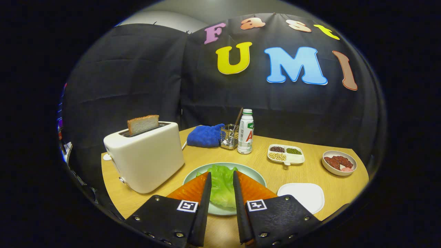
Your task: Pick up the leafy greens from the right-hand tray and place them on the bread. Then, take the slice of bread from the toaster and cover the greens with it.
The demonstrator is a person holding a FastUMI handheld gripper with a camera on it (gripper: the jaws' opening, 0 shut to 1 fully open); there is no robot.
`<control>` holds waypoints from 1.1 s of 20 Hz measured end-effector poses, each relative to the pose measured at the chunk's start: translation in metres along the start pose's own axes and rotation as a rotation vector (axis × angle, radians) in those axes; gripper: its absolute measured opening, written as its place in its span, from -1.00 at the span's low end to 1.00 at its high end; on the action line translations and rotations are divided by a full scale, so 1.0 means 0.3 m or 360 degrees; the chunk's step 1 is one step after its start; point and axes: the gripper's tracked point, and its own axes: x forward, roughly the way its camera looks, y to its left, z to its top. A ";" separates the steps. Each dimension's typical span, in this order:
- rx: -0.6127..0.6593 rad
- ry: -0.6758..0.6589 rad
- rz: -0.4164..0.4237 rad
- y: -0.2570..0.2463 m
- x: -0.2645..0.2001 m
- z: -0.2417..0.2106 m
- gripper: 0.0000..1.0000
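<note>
The hand-held gripper is seen parted; the crinkled leafy greens lie between its fingers on a round pale-green plate, and whether they are pressed cannot be told; the greens' long axis runs along the fingers. Left of the plate a smooth rounded toaster carries an upright bread slice. An empty white tray rests on the wood-grain desk.

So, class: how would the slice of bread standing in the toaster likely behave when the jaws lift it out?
The slice of bread stands upright, so it is probably stiff enough to hold its shape. It looks thin and porous, likely light. Its crumb may crush or tear under a hard squeeze. The gripper is open over the lettuce leaf, away from the toaster.
</note>
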 end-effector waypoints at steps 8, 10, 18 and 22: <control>0.0036 -0.0112 0.0004 0.185 -0.034 0.093 -0.26; 0.0049 -0.0117 0.0009 0.224 -0.033 0.108 -0.25; 0.0032 -0.0152 0.0091 0.458 -0.025 0.157 -0.27; -0.0027 -0.0183 0.0146 0.582 0.022 0.202 -0.27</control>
